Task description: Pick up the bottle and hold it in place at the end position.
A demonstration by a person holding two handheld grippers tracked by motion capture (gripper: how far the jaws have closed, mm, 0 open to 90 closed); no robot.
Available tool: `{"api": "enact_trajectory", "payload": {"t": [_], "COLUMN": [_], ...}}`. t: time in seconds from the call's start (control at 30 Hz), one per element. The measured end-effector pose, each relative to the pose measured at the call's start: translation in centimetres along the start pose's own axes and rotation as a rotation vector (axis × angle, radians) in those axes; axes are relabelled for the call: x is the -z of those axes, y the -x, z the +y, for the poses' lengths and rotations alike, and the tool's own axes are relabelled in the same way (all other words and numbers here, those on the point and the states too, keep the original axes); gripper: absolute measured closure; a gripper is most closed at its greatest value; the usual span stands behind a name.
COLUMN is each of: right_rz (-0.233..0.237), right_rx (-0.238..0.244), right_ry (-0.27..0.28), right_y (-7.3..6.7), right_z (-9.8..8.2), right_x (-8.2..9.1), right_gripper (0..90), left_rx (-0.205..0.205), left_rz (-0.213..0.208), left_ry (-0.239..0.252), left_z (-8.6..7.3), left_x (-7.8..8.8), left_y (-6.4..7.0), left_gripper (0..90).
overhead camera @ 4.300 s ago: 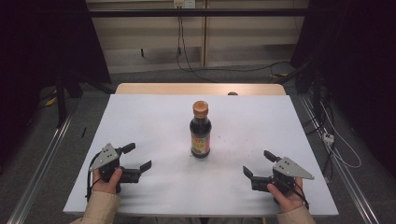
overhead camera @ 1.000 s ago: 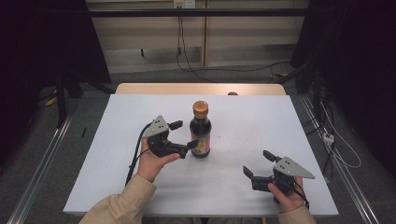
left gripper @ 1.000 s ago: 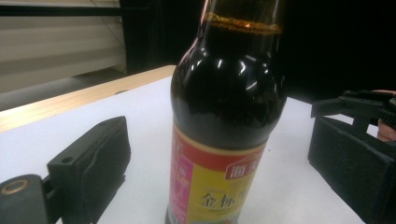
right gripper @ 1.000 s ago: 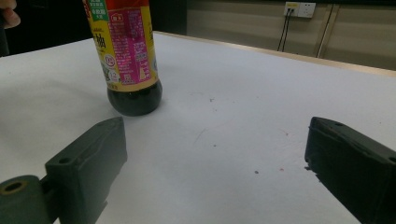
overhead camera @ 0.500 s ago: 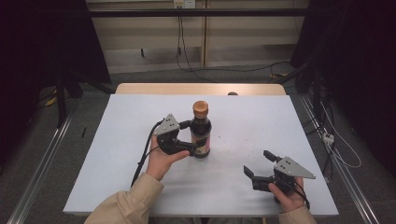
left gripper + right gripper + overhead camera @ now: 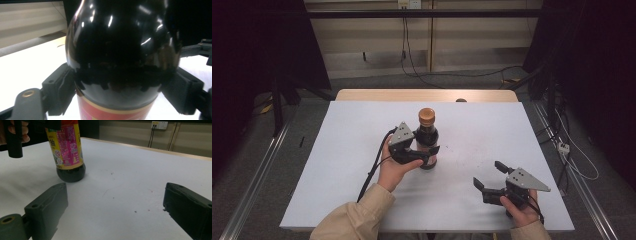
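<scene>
A dark sauce bottle with a brown cap and a red-and-yellow label stands upright in the middle of the white table. My left gripper reaches in from the left at the bottle's lower body, and its jaws have just been closing with the bottle between them. In the left gripper view the glossy bottle sits between the jaws of the left gripper, and both pads touch its sides. My right gripper rests open near the front right of the table with nothing between its jaws. The right gripper view has the bottle at upper left, ahead of the right gripper.
A wooden table edge runs along the back of the white surface. Cables lie on the floor behind and to the right. A wall socket is on the far wall. A few small specks mark the table between the bottle and the right gripper.
The left hand has moved right from the table's left side to the bottle, and its jaws have narrowed around the bottle. The right gripper and the bottle have stayed put.
</scene>
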State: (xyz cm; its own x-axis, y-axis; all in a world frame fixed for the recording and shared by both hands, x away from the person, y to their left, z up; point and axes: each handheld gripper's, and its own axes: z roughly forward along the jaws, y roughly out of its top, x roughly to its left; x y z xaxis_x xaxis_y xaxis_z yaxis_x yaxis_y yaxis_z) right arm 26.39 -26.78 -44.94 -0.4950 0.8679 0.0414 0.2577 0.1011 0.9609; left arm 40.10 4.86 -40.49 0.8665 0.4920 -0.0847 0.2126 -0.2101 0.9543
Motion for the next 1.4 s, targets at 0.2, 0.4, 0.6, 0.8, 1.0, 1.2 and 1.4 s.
{"api": "enact_trajectory", "payload": {"t": [0.2, 0.4, 0.6, 0.8, 1.0, 1.2, 1.4], "right_rz": [0.0, 0.0, 0.0, 0.004, 0.005, 0.007, 0.01], "right_rx": [0.0, 0.001, -0.001, 0.002, -0.006, -0.017, -0.018], "right_ry": [0.001, 0.001, 0.0, 0.003, 0.004, 0.007, 0.01], "right_y": [0.1, 0.1, 0.1, 0.2, 0.3, 0.4, 0.4], "right_z": [0.0, 0.0, 0.0, 0.0, 0.0, -0.1, 0.0], "right_x": [0.0, 0.0, 0.0, 0.0, 0.1, 0.1, 0.3], "right_gripper": [5.5, 5.5, 5.5, 5.5, 5.5, 5.5, 5.5], "left_rx": [-0.016, -0.02, -0.051, -0.07, -0.08, -0.085, -0.086], "left_rz": [0.007, 0.022, 0.02, 0.007, 0.018, -0.001, 0.031], "left_ry": [-0.003, 0.002, 0.012, 0.017, 0.017, 0.026, 0.029], "left_z": [-0.3, -0.5, -0.4, -0.3, 0.2, 0.4, 0.5], "left_x": [-0.4, -0.7, -0.6, -0.6, -0.9, -1.6, -2.1], "left_y": [-0.1, -0.1, -0.2, -0.2, -0.5, -0.7, -1.5], "left_gripper": [22.9, 27.9, 29.6, 30.0, 29.5, 29.6, 30.0]}}
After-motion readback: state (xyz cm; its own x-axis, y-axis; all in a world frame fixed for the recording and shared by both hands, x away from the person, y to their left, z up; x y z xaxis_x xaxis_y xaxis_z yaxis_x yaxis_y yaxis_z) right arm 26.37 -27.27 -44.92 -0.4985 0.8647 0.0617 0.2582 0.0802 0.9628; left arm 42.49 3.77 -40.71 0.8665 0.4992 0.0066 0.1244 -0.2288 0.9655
